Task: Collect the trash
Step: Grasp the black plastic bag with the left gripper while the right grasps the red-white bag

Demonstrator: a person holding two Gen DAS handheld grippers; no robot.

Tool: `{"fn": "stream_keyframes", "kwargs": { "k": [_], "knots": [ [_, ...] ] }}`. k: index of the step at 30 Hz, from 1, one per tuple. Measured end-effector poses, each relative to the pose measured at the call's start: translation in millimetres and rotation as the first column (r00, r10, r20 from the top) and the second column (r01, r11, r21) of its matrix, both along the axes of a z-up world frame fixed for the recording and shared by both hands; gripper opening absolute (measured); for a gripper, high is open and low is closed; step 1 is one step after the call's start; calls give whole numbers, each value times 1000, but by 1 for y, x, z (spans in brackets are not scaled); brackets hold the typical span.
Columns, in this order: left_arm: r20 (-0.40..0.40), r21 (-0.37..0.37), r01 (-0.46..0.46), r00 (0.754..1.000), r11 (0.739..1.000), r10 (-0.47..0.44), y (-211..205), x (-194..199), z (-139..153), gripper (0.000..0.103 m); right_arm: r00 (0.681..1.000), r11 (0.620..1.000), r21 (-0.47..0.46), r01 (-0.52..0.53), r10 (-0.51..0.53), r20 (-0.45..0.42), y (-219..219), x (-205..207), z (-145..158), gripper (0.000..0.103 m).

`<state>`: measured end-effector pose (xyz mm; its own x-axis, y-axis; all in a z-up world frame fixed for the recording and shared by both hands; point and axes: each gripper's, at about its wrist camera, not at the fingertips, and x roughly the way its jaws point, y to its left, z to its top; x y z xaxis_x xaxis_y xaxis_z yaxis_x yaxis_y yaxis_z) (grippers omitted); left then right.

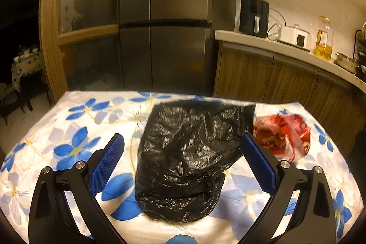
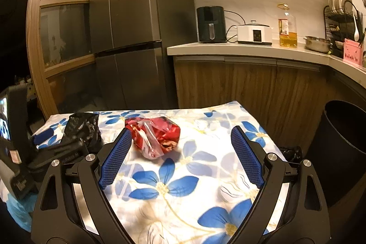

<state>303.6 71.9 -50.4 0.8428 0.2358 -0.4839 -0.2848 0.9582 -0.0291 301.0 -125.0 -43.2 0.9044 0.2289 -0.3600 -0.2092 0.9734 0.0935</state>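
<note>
On the table (image 1: 75, 111) with the blue-flower cloth, going left to right, the black bag (image 1: 185, 159) comes first, lying crumpled near the middle in my left view, its long axis running from the near edge toward the far edge. My left gripper (image 1: 183, 161) faces it squarely, jaws wide apart and holding nothing, one pad on either side of the bag without touching it. Just right of the bag, toward the far right corner, sits the red wrapper (image 2: 155, 135), a wad of red and clear plastic. My right gripper (image 2: 180, 154) has its jaws spread wide too, empty, and the wrapper lies ahead and a little left of its centre line, close to the tip of the left pad; I judge this hand the nearer one to the wrapper, while the left is better placed for the bag. Beyond the table's right edge a dark bin (image 2: 343, 152) stands on the floor. Print on the wrapper is too blurred to read; so is the label on the oil bottle (image 2: 287, 28) on the counter
</note>
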Motion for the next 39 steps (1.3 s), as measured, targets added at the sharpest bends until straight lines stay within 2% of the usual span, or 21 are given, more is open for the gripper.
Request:
{"fn": "stream_keyframes", "kwargs": {
  "k": [6, 7, 9, 11, 16, 20, 26, 34, 39],
  "knots": [
    [-42, -64, 2, 999, 998, -5, 12, 7, -12, 88, 1000, 1000, -8, -18, 18, -15, 13, 16, -6, 87],
    [-53, -76, 4, 999, 997, -8, 14, 8, -15, 80, 1000, 1000, -9, -21, 20, -18, 17, 20, -7, 87],
    [-79, -93, 1, 997, 996, -8, 17, 11, -20, 73, 999, 1000, -11, -27, 27, -23, 22, 26, -11, 87],
    [-92, -111, 4, 996, 994, -14, 19, 12, -25, 61, 999, 999, -14, -31, 31, -29, 26, 31, -14, 87],
    [-108, -131, 14, 994, 991, -28, 20, 12, -31, 41, 998, 999, -19, -41, 40, -46, 39, 46, -24, 87],
    [-87, -152, 14, 996, 988, -28, 23, 8, -31, 28, 996, 999, -21, -45, 43, -75, 48, 60, -31, 87],
    [-69, -226, 7, 997, 974, -23, 34, 4, -34, 26, 989, 998, -35, -57, 51, -139, 58, 82, -43, 87],
    [-66, -232, 9, 998, 973, -25, 33, 2, -35, 26, 976, 995, -49, -87, 75, -203, 65, 93, -59, 53],
    [-66, -232, 9, 998, 973, -25, 33, 3, -35, 26, 974, 994, -41, -98, 87, -209, 64, 93, -62, 39]
  ]
}}
